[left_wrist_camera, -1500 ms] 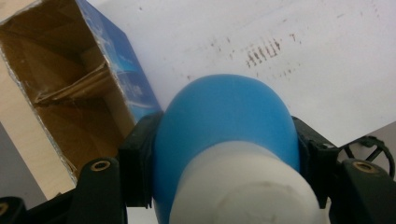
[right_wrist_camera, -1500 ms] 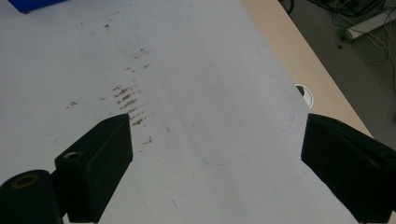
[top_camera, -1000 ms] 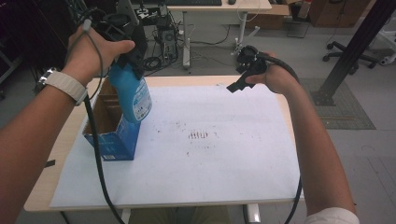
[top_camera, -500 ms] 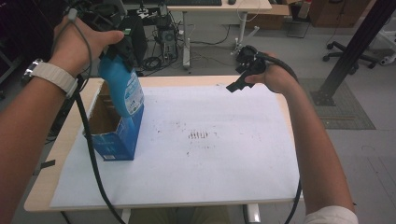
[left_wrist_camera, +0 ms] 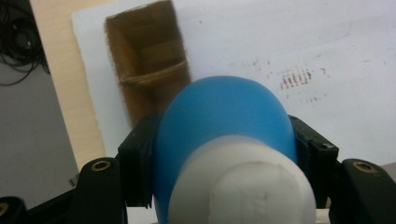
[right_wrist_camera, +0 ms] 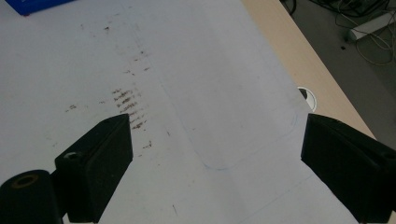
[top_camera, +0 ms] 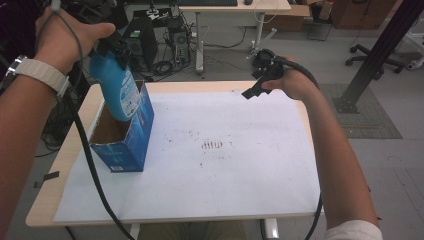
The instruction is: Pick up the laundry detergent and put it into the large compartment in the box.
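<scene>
Clamping on a blue bottle (top_camera: 119,85) is seen at the left tool (top_camera: 114,47): its jaws are closed against the bottle's sides just below the white cap (left_wrist_camera: 243,186), as seen in the left gripper view. The bottle is held tilted, its lower end dipped into the open top of a blue cardboard box (top_camera: 131,135), with the upper part and cap raised clear of the box's rim. Inside the box, bare brown cardboard and a divider are seen in the left gripper view.

The right tool (top_camera: 255,85) is held above the far edge of the desk (top_camera: 55,165), well apart from bottle and box. Its jaws are spread wide with nothing between them.

The desk is of pale wood and is covered by a large white sheet (top_camera: 225,170). A patch of short dark marks (top_camera: 212,145) is noted near the sheet's middle, with scattered specks around it. A faint rounded outline is drawn on the sheet in the right gripper view.

Beyond the desk, a grey floor, loose cables, a further table and an office chair base are seen.

Print on the bottle's label and the box is too small to be read.
</scene>
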A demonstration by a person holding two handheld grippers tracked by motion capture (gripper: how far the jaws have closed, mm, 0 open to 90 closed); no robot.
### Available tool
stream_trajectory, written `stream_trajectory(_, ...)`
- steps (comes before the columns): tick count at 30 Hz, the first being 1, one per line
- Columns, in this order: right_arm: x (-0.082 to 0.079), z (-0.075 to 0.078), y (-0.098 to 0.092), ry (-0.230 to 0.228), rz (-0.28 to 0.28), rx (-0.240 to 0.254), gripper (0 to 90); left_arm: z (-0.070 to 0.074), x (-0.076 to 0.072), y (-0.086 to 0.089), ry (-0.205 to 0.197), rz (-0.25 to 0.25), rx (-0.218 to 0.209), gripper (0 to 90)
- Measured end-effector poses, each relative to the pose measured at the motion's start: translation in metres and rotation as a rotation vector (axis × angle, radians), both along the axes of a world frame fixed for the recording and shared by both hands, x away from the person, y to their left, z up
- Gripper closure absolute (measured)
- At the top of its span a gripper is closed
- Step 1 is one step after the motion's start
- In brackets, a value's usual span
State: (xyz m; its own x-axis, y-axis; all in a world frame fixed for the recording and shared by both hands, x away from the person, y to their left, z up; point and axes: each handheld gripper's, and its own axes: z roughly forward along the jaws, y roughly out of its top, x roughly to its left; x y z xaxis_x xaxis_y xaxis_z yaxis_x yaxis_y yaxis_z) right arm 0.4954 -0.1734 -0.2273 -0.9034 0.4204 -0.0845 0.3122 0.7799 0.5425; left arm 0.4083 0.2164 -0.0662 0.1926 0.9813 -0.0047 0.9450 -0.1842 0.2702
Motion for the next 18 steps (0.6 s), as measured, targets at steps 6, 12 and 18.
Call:
stream_trajectory(6, 0.0, 0.001, -0.002, -0.004, -0.001, 0.002, 9.1, -0.002, 0.001, 0.015, -0.005, 0.036, -0.006, 37.2)
stream_trajectory(12, 0.0, 0.001, -0.002, -0.001, -0.004, 0.0, 9.1, -0.004, 0.002, 0.026, -0.007, 0.066, 0.007, 37.2)
stream_trajectory(18, 0.0, 0.0, -0.001, 0.0, -0.003, 0.001, 9.0, -0.01, 0.003, 0.033, -0.002, 0.091, 0.025, 37.2)
